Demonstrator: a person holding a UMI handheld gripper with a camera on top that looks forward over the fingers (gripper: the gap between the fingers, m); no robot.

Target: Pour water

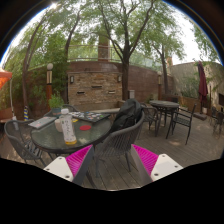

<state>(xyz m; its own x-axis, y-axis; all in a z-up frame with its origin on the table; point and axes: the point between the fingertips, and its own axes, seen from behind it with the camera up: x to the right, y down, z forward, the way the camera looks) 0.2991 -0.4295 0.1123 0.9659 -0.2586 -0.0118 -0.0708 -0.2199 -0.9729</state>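
The claw [112,158] is seen spread wide, nothing held between its two fingers; each finger is a pale, blocky piece faced on the inside with a ribbed magenta pad [78,157]. Between and just beyond the fingers a dark metal chair [118,140] with a curved, slatted back is observed, a dark garment or bag draped over its top. To the left of the chair, farther off, a round desk [45,137] with a dark glass-like top is set. On it, well ahead of the left finger, an upright clear plastic bottle [67,126] is found, cylindrical, with a pale cap; its contents cannot be made out. Flat papers [43,121] and a red item [86,127] also lie on the desk; further small objects there are too indistinct to identify. At far right, a second round table [164,104] with dark metal chairs [182,120] is noted, a closed red umbrella [203,86] beside it. A stone block wall [95,85] bounds the paved patio floor [185,148], with trees [125,25] rising behind.
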